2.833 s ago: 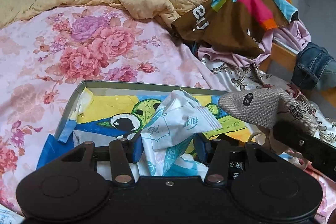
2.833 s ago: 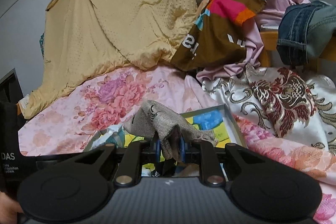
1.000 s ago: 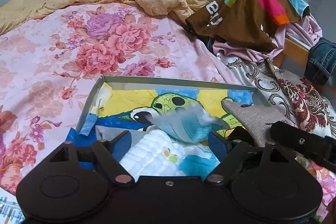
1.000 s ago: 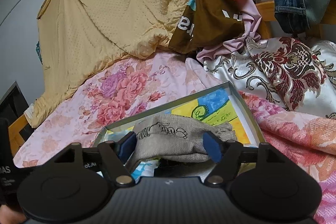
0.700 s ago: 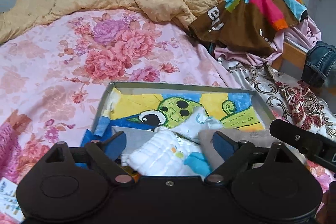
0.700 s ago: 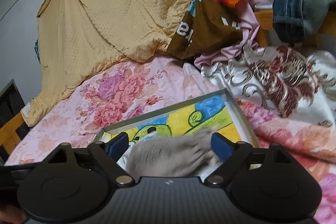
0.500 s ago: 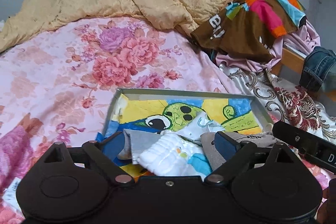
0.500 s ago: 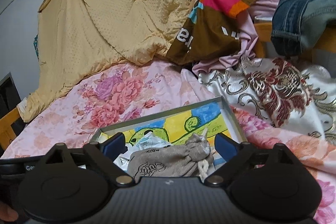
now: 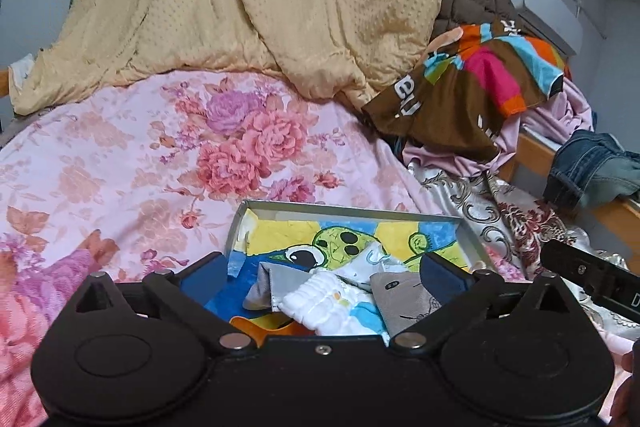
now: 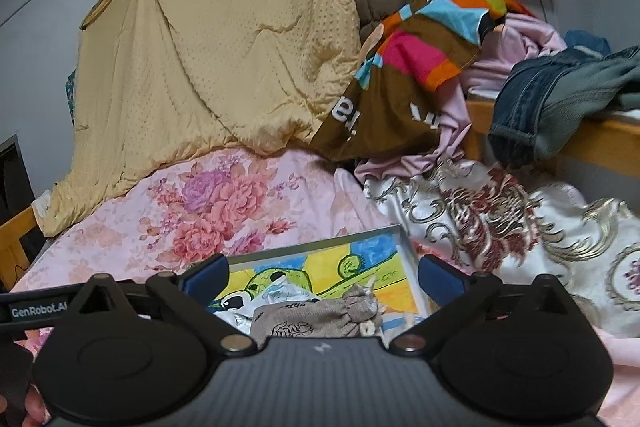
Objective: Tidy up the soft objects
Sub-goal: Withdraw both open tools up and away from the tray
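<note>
Both tongs [image 9: 324,277] [image 10: 322,277] just opened, pouch [image 10: 316,319] dropped in tray [image 10: 404,247]

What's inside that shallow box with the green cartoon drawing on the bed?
The box holds a grey drawstring pouch, a white padded bundle, a crinkly white packet and a grey folded piece. They cover the drawing's near half; anything beneath them is hidden.

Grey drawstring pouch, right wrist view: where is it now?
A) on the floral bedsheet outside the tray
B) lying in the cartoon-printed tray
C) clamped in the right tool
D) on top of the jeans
B: the grey drawstring pouch lies in the cartoon-printed tray beside a white packet, and the right tool has just been opening, its blue pads wide apart and touching nothing.
</note>
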The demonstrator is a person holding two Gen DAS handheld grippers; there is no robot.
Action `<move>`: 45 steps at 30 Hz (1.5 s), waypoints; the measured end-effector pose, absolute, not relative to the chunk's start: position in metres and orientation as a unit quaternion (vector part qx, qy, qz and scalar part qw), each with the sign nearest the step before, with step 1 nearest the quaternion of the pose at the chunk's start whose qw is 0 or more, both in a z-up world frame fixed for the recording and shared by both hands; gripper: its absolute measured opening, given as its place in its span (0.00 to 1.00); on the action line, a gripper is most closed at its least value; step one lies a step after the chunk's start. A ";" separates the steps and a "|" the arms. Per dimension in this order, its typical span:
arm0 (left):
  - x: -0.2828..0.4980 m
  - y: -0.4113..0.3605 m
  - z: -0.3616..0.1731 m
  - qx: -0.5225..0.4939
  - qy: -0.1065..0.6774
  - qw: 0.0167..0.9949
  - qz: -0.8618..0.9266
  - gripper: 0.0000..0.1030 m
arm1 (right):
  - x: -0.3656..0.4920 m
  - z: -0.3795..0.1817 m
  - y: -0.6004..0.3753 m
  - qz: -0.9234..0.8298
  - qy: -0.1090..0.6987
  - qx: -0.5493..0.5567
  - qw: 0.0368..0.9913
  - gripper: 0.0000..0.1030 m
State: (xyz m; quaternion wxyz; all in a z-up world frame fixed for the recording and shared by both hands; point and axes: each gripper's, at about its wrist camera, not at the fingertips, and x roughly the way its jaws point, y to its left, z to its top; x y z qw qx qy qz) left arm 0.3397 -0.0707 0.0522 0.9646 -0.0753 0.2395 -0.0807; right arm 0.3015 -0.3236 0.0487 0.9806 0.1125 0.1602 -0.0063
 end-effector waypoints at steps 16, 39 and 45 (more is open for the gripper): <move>0.282 -0.062 0.076 -0.075 0.212 0.970 -0.093 0.99 | 0.244 0.072 -0.323 -0.019 0.143 0.103 0.984 1.00; 0.205 -0.046 0.069 -0.089 0.203 0.970 -0.102 0.99 | 0.184 0.072 -0.310 -0.009 0.156 0.090 0.984 1.00; 0.190 -0.043 0.064 -0.085 0.202 0.971 -0.096 0.99 | 0.168 0.065 -0.303 -0.005 0.164 0.085 0.983 1.00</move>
